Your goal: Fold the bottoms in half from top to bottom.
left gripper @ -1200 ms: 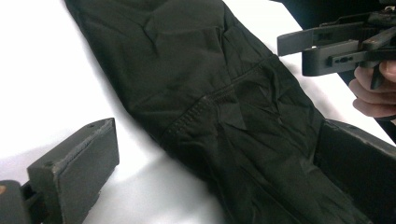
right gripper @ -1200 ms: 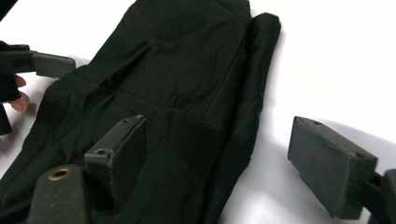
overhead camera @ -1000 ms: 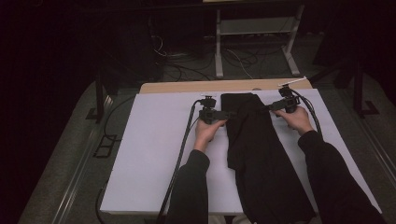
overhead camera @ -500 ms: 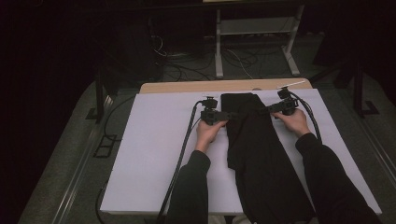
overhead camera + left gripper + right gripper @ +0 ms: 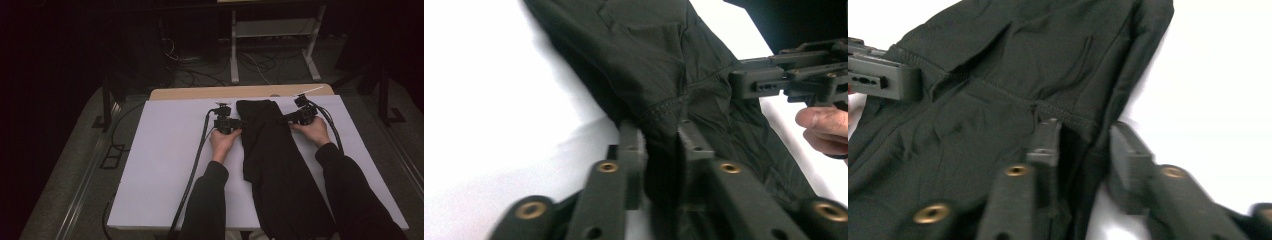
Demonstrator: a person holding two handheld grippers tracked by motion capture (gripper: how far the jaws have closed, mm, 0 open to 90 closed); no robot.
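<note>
A long black garment (image 5: 272, 150) lies lengthwise on the white table (image 5: 165, 150), its near end hanging off the front edge. My left gripper (image 5: 239, 123) is at the garment's left edge near the far end. In the left gripper view its jaws (image 5: 661, 137) are shut on a bunched fold of the black garment (image 5: 649, 60) by a stitched seam. My right gripper (image 5: 291, 119) is at the opposite edge. Its jaws (image 5: 1083, 135) stand apart, straddling the black garment's (image 5: 998, 75) hemmed edge, one jaw over the cloth and one over the white table.
A tan board (image 5: 240, 92) shows beyond the white table's far edge. Cables (image 5: 197, 165) trail from both grippers along the table. Past the table, a metal stand (image 5: 272, 35) and floor cables sit in the dark. White surface lies left of the garment.
Both grippers have crept slightly toward each other at the garment's far end. The right gripper's jaws are blurred with motion now.
</note>
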